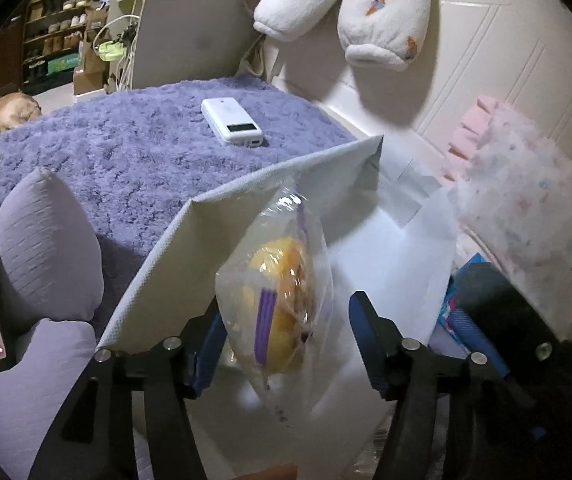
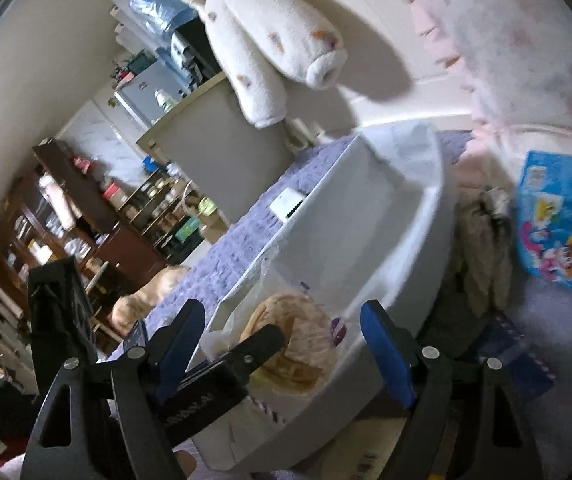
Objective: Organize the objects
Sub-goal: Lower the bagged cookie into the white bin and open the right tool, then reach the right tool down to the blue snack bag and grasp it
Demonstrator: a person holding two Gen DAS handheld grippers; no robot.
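Now left gripper [image 1: 286, 336] fingers apart, bagged bun [image 1: 275, 300] loose between them over white box [image 1: 165, 256]; right gripper [image 2: 281, 354] fingers wide, empty.

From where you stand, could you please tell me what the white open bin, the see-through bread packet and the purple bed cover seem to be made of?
White open bin: probably non-woven fabric, matte, with a dimpled weave.
See-through bread packet: thin plastic film, glossy and crinkled.
Purple bed cover: plush fleece, tufted pile.

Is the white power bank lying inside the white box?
No. The power bank lies on the purple blanket, behind the box.
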